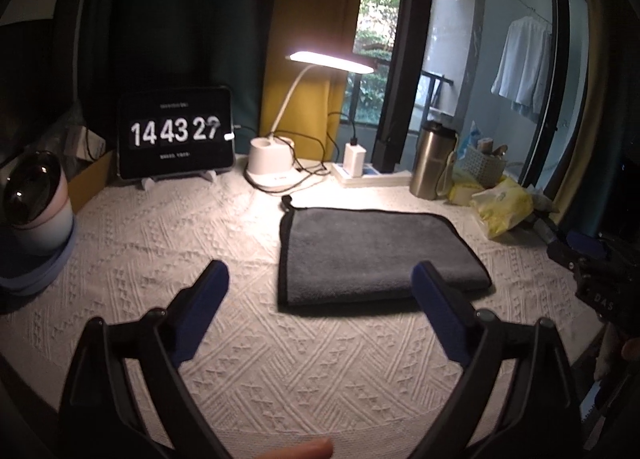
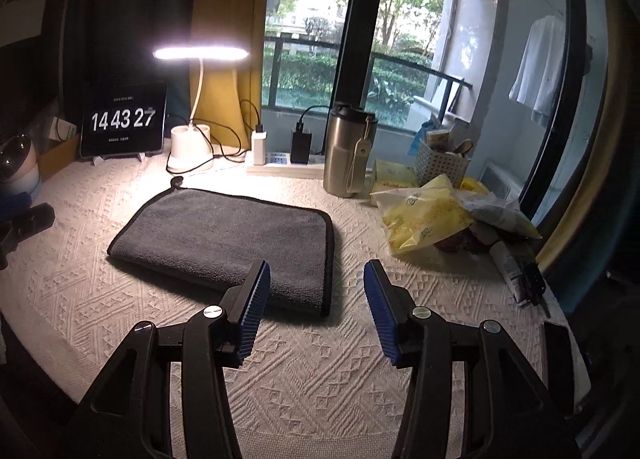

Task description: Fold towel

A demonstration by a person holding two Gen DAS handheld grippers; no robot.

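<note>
Towel (image 1: pixel 376 255) lies flat on the worktop (image 1: pixel 160 243), roughly mid-depth and toward the right half, sitting on the white textured cover. It reads as already folded at least once: doubled layers show along the near edge, black piping runs round the border, and the hanging loop (image 1: pixel 286 201) sticks out at the far left corner. Shape is a tidy rectangle, edges mostly aligned, near right corner slightly offset between layers. Left gripper (image 1: pixel 320 279) hovers above the near edge of the worktop, jaws spread wide, nothing between them, not touching the towel. Right gripper (image 2: pixel 316 275) same story: jaws wide apart, empty, its left finger overlapping the towel's near right corner in view, but contact can't be confirmed; looks clear of it. Judgement: task is mostly done or fully done, depending on how many folds are wanted. If another fold is needed, the near corners are the obvious grab points, folding away toward the lamp (image 1: pixel 276 171). Clutter at the far edge stays clear of the towel: clock tablet (image 1: pixel 176 133), steel tumbler (image 1: pixel 432 159), power strip (image 1: pixel 372 177). Yellow bags (image 1: pixel 500 207) sit near the right edge, close enough to snag on a wide swing.
</note>
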